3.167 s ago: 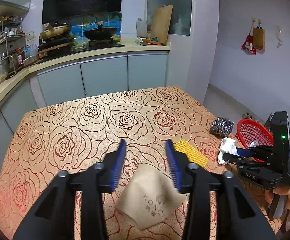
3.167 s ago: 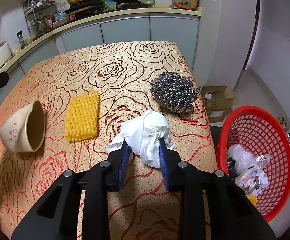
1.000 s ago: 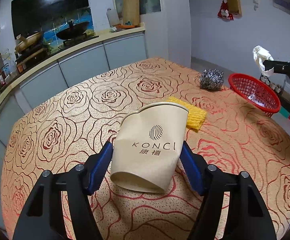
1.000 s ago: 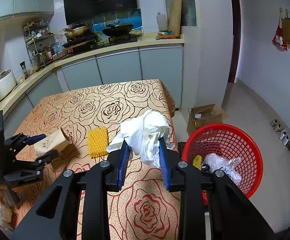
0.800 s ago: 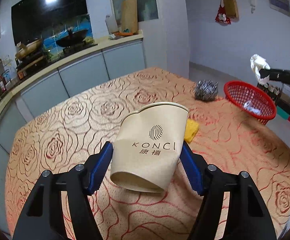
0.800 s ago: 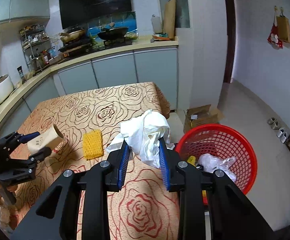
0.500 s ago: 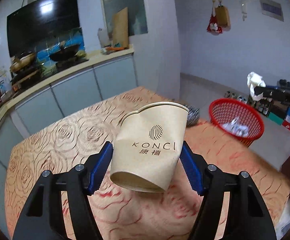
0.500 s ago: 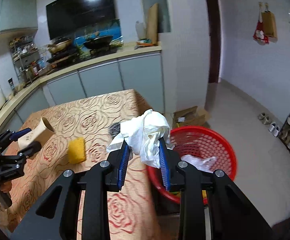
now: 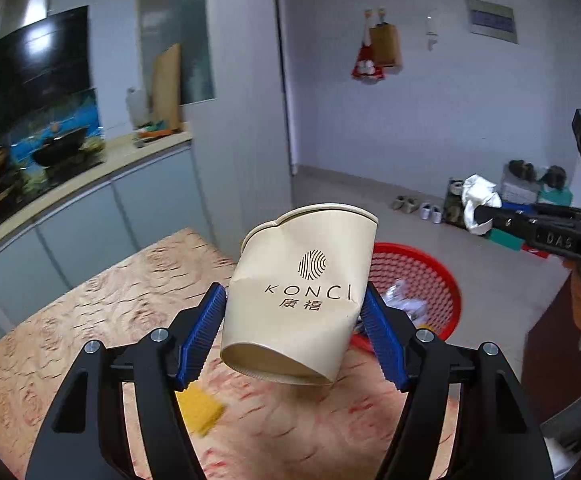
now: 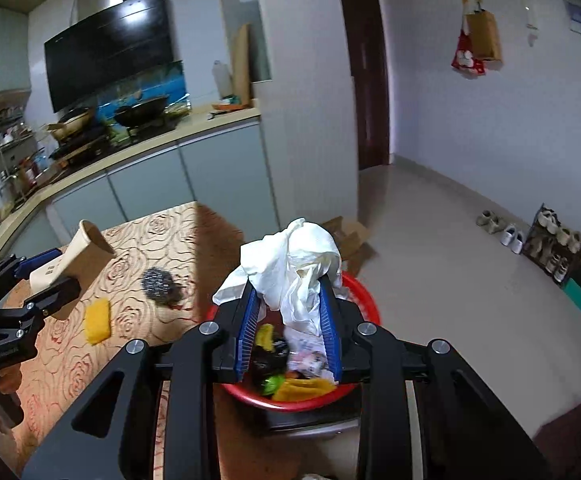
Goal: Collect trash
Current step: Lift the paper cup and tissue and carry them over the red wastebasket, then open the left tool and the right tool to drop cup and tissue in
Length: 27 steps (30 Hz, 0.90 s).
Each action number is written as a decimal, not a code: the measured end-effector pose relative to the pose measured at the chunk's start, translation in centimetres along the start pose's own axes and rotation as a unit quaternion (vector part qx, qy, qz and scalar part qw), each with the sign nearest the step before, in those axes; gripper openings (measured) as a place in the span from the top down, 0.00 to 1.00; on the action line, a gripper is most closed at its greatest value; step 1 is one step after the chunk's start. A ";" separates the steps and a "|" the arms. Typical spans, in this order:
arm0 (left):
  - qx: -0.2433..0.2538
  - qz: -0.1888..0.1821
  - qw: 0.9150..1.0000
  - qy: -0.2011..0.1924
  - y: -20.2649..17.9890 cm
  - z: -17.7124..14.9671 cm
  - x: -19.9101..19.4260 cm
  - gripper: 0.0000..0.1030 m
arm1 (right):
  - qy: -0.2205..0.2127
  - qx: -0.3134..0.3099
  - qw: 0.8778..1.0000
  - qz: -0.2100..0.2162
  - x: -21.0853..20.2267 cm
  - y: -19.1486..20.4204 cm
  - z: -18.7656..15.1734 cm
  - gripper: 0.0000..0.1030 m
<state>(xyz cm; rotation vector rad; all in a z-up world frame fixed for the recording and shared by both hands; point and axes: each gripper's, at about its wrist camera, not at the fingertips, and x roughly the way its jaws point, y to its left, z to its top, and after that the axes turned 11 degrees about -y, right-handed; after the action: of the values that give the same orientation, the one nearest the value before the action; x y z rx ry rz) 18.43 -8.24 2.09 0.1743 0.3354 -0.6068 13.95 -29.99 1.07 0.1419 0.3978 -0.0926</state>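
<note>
My left gripper (image 9: 292, 330) is shut on a dented beige paper cup (image 9: 302, 300) printed KONCI, held in the air over the table's right end. Behind the cup stands the red mesh basket (image 9: 426, 276) with trash in it. In the right wrist view my right gripper (image 10: 290, 324) is shut on a crumpled white tissue (image 10: 294, 264), directly above the red basket (image 10: 364, 300). The same tissue (image 9: 478, 200) shows at the right of the left wrist view, and the cup (image 10: 78, 254) at the left of the right wrist view.
The table with the rose-patterned cloth (image 10: 130, 240) carries a yellow sponge (image 10: 97, 320) and a steel wool ball (image 10: 158, 280). A cardboard box (image 10: 350, 236) lies on the floor behind the basket. Shoes and a rack (image 10: 550, 240) line the far wall. Kitchen counter (image 10: 150, 148) at the back.
Both grippers have swung right toward the red basket, each keeping its load. The tissue is now over the basket, and the cup has risen and come nearer to it.
</note>
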 end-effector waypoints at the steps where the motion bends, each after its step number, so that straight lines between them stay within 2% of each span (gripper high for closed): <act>1: -0.001 -0.008 1.000 0.002 -0.5 0.1 0.6 0.36 | 0.001 0.003 1.000 -0.001 0.1 -0.3 0.0 0.72; 10: 0.000 -0.051 0.998 0.027 -4.2 0.4 6.2 0.36 | 0.014 0.006 1.000 -0.015 1.5 -2.6 -0.3 0.72; 22: -0.008 -0.065 0.996 0.066 -5.6 -1.2 10.8 0.35 | 0.042 0.002 0.999 -0.005 4.4 -3.1 -1.0 0.71; 27: -0.008 -0.067 0.995 0.078 -5.5 -1.8 11.5 0.35 | 0.060 0.000 0.998 0.012 5.8 -2.7 -1.1 0.67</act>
<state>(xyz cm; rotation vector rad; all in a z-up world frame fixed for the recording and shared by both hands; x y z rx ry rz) 23.59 -18.35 -4.07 0.1851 0.5069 -0.7250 18.51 -32.84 -2.54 0.1531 0.5164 -0.0599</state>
